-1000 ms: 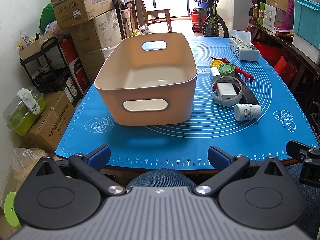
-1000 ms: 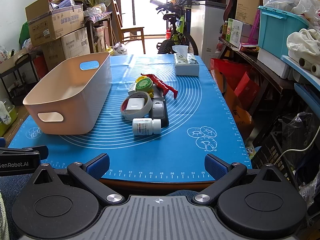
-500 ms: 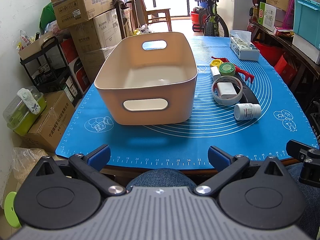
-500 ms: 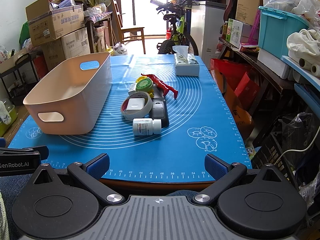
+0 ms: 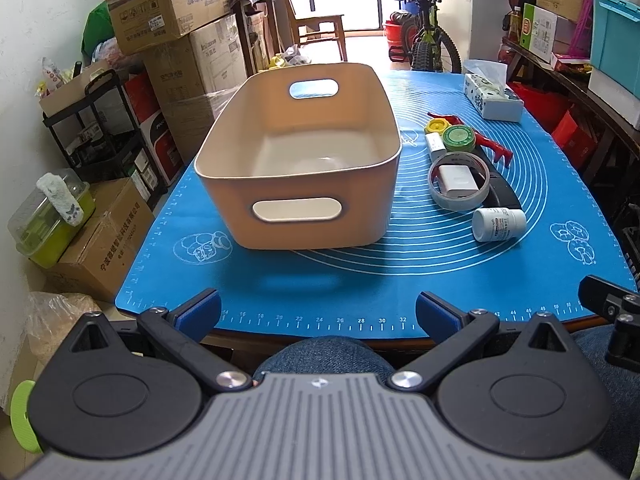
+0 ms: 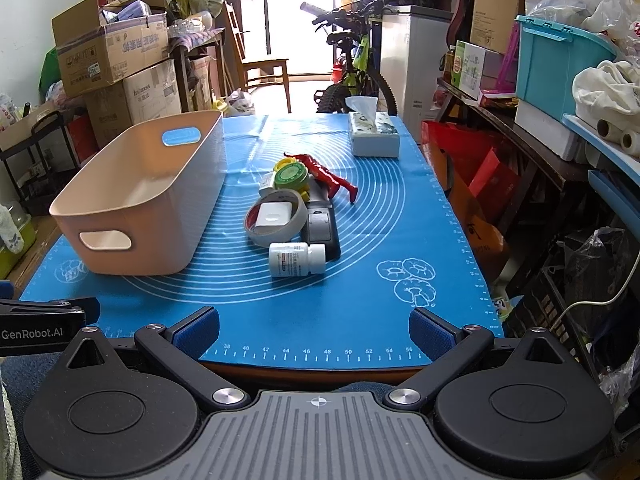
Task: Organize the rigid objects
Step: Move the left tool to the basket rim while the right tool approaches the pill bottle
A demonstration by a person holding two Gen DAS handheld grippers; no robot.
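Note:
An empty beige bin [image 5: 304,216] [image 6: 132,240] with handle cut-outs stands on the blue mat [image 5: 400,272] [image 6: 360,300]. To its right lies a cluster: a white pill bottle [image 5: 498,224] [image 6: 296,259] on its side, a tape roll [image 5: 460,198] [image 6: 276,232] ringing a white charger [image 5: 456,179] [image 6: 274,215], a black device [image 5: 504,196] [image 6: 320,230], a green round tin [image 5: 459,138] [image 6: 291,175], a yellow cap [image 5: 438,125] and a red figure [image 5: 494,146] [image 6: 332,178]. My left gripper [image 5: 318,312] and right gripper [image 6: 314,330] hover open at the near table edge, holding nothing.
A tissue box [image 5: 492,98] [image 6: 374,136] sits at the mat's far right. Cardboard boxes [image 5: 168,12] and a black rack [image 5: 96,128] crowd the left. Shelves with a teal crate [image 6: 560,64] line the right. A bicycle [image 6: 352,72] stands beyond. A person's jeans-clad knee [image 5: 324,354] is below.

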